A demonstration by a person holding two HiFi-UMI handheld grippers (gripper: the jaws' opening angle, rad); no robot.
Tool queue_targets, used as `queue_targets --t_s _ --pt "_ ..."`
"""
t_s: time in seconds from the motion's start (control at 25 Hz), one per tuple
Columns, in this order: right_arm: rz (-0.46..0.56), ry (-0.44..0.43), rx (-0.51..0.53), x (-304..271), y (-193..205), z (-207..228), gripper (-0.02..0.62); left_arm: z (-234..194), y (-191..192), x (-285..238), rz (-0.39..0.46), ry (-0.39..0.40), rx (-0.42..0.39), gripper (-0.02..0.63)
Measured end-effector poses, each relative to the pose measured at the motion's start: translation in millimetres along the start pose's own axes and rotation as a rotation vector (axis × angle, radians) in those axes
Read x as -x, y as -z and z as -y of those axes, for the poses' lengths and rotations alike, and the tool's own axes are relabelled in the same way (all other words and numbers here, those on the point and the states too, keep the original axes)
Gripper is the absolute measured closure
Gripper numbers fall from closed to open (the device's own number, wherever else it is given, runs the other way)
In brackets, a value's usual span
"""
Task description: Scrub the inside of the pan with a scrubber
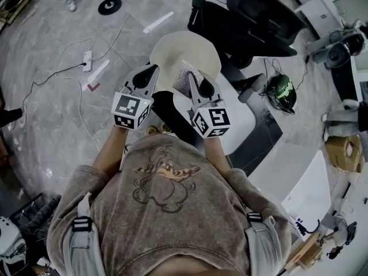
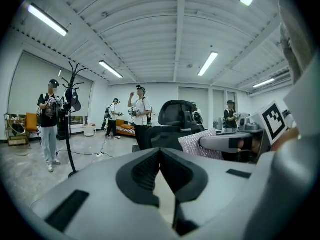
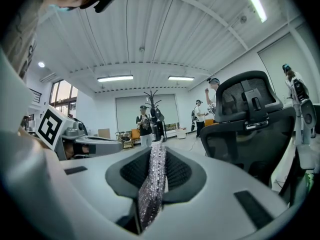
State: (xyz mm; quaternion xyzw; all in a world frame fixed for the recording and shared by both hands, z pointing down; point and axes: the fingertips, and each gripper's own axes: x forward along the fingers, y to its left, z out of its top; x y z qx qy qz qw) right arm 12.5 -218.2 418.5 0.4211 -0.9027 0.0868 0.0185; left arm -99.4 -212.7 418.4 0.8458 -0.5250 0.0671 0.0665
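Observation:
A round cream pan (image 1: 187,52) is held up in front of me, over the grey floor. My left gripper (image 1: 149,72) is at its left rim, jaws shut, with a thin cream strip of the pan (image 2: 164,189) pinched between them. My right gripper (image 1: 193,77) is shut on a silver sparkly scrubber (image 1: 184,73), which hangs against the pan's inside near its lower edge. In the right gripper view the scrubber (image 3: 151,184) stands up between the jaws of that gripper (image 3: 159,151). The left gripper view shows the scrubber (image 2: 200,145) and right gripper (image 2: 222,143) close on the right.
A black office chair (image 1: 253,16) stands just beyond the pan. A white table (image 1: 244,122) is below my right hand. A power strip (image 1: 87,59) with cables lies on the floor at left. Several people (image 2: 50,124) and a coat stand (image 2: 70,124) are farther off.

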Motion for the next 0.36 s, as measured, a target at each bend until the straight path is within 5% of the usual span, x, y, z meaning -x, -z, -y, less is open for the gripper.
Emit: queue_targets --t_s 0.36 --pt "-0.021 -0.033 0.001 -4.8 2.3 -13.4 0.517 2.0 4.0 2.1 -0.018 0.004 0.008 0.589"
